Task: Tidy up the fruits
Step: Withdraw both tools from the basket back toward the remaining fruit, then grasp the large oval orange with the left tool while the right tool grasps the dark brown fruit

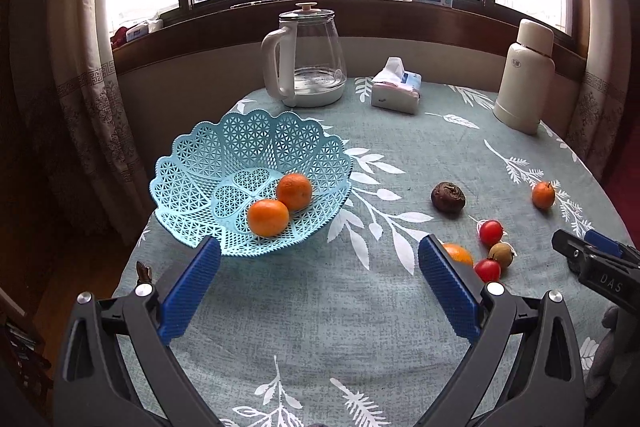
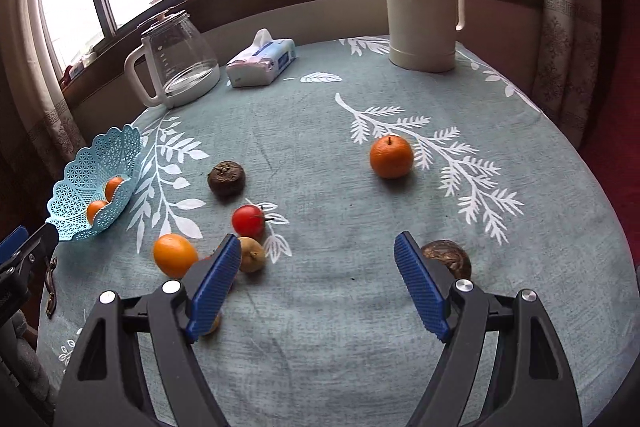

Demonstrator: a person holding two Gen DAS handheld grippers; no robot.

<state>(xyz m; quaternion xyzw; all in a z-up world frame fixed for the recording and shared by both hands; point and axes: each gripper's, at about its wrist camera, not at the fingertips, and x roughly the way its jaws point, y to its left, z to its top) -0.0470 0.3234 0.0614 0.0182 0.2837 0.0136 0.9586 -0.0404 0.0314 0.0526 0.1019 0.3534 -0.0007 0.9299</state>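
With both the left gripper point(image 1: 319, 255) and right gripper point(image 2: 318, 253) spread wide and empty, the loose orange point(image 2: 391, 157), judged firm, light and roll-prone, is best pinched across its middle.

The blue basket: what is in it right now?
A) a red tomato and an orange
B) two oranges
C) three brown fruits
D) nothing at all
B: the blue basket holds two oranges lying side by side, while the red and brown fruits lie out on the tablecloth.
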